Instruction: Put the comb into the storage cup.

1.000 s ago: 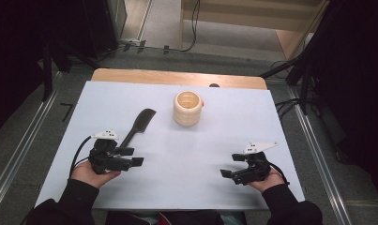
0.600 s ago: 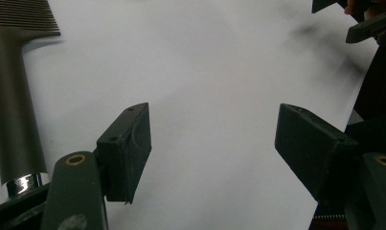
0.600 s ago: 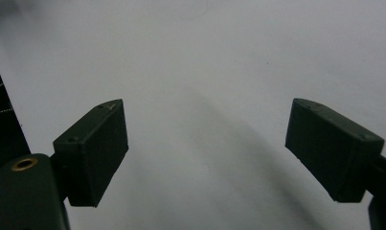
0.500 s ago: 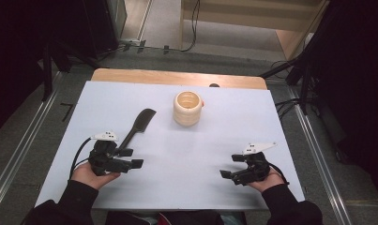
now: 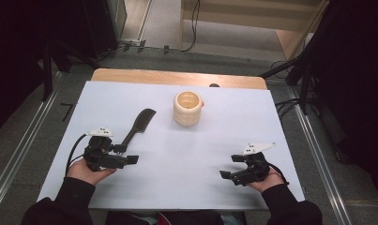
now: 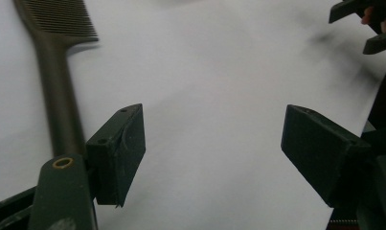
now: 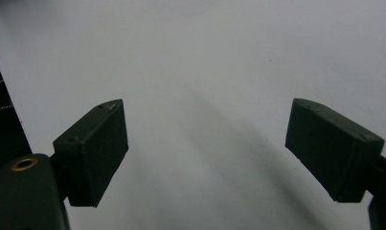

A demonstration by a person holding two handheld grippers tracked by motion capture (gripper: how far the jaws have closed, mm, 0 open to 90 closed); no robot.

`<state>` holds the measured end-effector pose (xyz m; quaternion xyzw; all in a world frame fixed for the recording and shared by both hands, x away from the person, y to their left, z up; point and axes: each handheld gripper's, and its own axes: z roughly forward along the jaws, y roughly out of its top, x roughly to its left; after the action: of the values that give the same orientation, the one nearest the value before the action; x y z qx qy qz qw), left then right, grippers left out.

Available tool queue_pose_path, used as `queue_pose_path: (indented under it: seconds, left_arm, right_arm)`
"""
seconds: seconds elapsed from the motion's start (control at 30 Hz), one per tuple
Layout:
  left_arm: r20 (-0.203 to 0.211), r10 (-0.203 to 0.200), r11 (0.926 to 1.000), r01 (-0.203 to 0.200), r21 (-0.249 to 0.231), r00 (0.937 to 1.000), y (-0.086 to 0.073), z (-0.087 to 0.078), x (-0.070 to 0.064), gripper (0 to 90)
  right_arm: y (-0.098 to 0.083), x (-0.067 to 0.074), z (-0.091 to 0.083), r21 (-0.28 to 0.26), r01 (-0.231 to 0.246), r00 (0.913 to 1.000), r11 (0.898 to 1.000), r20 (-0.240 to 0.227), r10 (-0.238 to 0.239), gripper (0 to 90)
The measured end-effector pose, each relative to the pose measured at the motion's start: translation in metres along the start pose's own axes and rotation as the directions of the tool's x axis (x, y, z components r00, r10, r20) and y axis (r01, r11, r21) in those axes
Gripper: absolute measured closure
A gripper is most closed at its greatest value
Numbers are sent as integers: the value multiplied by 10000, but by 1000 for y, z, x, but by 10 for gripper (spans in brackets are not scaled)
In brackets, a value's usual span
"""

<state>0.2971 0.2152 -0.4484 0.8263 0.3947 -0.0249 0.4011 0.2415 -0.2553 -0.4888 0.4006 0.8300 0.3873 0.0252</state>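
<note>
A black comb [image 5: 136,125] lies flat on the white table sheet [image 5: 177,187], teeth end away from me. In the left gripper view the comb [image 6: 59,86] runs up the left side, just outside the left jaw. My left gripper [image 5: 126,153] rests at the comb's handle end. Its jaws have just been opening and now stand open [image 6: 214,143], with only bare sheet between them. My right gripper [image 5: 230,166] rests on the sheet at the front right, open [image 7: 207,143] and holding nothing. A cream ribbed cup [image 5: 188,108] stands upright at the middle back.
A wooden board edge [image 5: 177,77] shows behind the sheet. Metal rails [image 5: 18,154] and grey floor run along both sides of the table. Black cables [image 5: 290,105] lie at the right rear. The right gripper [image 6: 368,24] shows far off in the left gripper view.
</note>
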Motion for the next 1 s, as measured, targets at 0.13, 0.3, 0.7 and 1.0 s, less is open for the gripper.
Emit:
queue_pose_path:
  seconds: [0.13, 0.3, 0.7, 1.0]
  left_arm:
    - [-401, -286, 9996, 288, 53, 9988, 0, -6, 12, 287]
    - [-851, -533, 9986, 532, -29, 9949, 3, -12, 22, 288]
    - [-1687, -541, 9962, 647, 578, 9842, 21, -5, 41, 305]
    - [-2073, -615, 9928, 812, 879, 9763, 37, 5, 51, 335]
  right_arm:
    - [0, 0, 0, 6, -2, 10000, 10000, -3, 2, 130]
    - [0, 0, 0, 52, -13, 10000, 10000, -20, 14, 130]
    - [0, 0, 1, 98, -16, 10000, 10000, -10, 16, 130]
    - [0, -1, 1, 104, -11, 10000, 9999, -4, 11, 130]
